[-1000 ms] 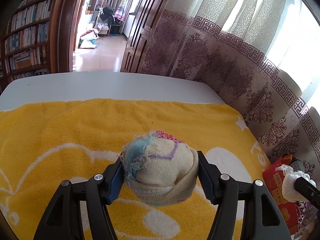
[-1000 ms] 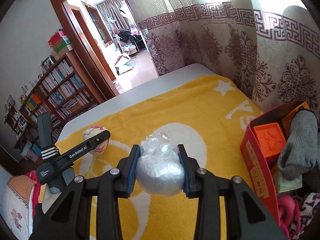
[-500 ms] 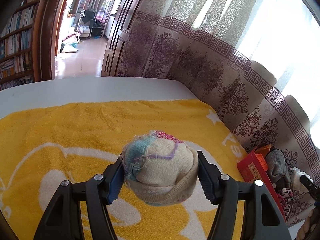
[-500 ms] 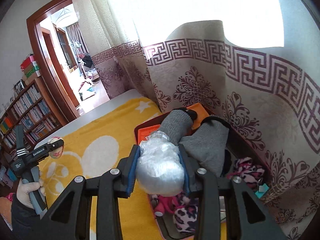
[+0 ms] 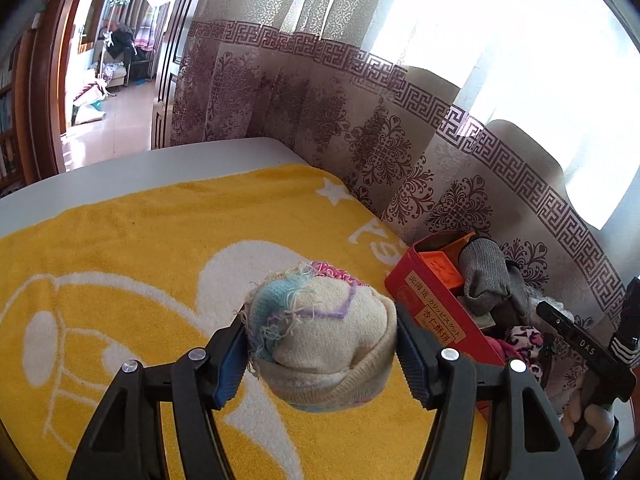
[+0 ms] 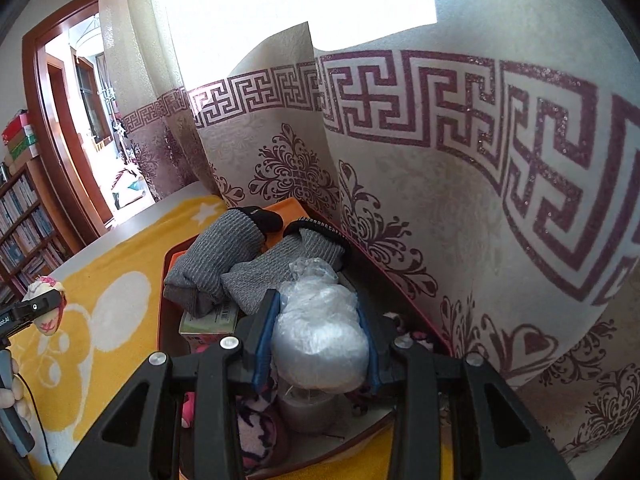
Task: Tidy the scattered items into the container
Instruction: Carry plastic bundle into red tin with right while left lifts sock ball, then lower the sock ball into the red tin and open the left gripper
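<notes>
Count, both views: 1 rolled sock ball (image 5: 320,340) betw. my left fingers. 1 plastic-wrapped bundle (image 6: 318,336) betw. my right fingers. 1 red box (image 5: 434,312). In box: 2 grey socks (image 6: 224,256), 1 orange block (image 5: 440,268), 1 small carton (image 6: 208,322). Pink/leopard fabric items: no. unclear. 1 yellow towel (image 5: 140,248).

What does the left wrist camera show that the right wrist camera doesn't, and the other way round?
Only the left wrist view shows the printed label on the red box's outer side. Only the right wrist view shows the plastic-wrapped bundle clamped in the right gripper over the box, and a tape roll beneath it. Both show the box, the grey socks, the yellow towel, and the rolled sock ball gripped by the left gripper.
</notes>
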{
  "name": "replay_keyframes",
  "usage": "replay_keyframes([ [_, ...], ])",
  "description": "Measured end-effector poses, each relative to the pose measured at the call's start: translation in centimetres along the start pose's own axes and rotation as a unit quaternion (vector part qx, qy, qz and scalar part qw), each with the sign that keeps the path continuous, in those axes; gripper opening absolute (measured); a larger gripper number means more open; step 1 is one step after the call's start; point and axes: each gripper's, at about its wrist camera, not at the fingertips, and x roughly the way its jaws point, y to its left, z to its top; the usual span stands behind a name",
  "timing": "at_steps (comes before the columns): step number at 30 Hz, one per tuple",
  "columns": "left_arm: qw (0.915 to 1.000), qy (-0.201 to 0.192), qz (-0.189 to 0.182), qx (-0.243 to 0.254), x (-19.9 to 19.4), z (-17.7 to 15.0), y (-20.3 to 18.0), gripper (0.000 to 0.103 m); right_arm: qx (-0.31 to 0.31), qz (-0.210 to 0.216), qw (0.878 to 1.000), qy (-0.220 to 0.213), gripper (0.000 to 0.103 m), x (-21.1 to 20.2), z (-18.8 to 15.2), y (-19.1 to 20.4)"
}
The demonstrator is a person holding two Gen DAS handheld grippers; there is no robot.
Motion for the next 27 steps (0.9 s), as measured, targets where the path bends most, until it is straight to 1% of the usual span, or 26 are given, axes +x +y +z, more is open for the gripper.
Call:
replay_keyframes([
  [8, 0.9982, 0.022, -0.043, 0.035, 1.5, -0.9, -6.2, 0.067, -0.057, -0.003, 0.998, 0.009, 0.040, 0.5, -1.3, 0.6],
  [10, 0.9975, 0.026, -0.049, 0.044, 1.8, -0.9, -7.5, 0.067, -0.060, 0.000, 0.998, 0.006, 0.041, 0.3, -1.5, 0.4],
  [13, 0.9964, 0.032, -0.057, 0.054, 2.3, -0.9, -9.4, 0.067, -0.056, 0.019, 0.998, -0.009, 0.042, -0.9, -1.6, -0.3],
  [14, 0.9960, 0.033, -0.060, 0.058, 2.5, -0.9, -9.9, 0.067, -0.056, 0.022, 0.998, -0.015, 0.048, -1.3, -1.5, -0.4],
  [15, 0.9956, 0.034, -0.063, 0.060, 2.6, -0.8, -10.5, 0.067, -0.054, 0.022, 0.998, -0.024, 0.060, -1.8, -1.4, -0.5],
  [17, 0.9947, 0.036, -0.070, 0.067, 2.9, -0.7, -11.6, 0.067, -0.045, 0.026, 0.997, -0.049, 0.075, -3.0, -1.2, -0.9],
  [21, 0.9924, 0.039, -0.083, 0.081, 3.5, -0.4, -13.7, 0.067, -0.026, 0.031, 0.996, -0.076, 0.076, -4.7, -0.6, -1.8],
  [27, 0.9889, 0.047, -0.100, 0.100, 4.7, -0.5, -16.2, 0.067, -0.010, 0.039, 0.995, -0.087, 0.076, -5.6, -0.7, -2.4],
])
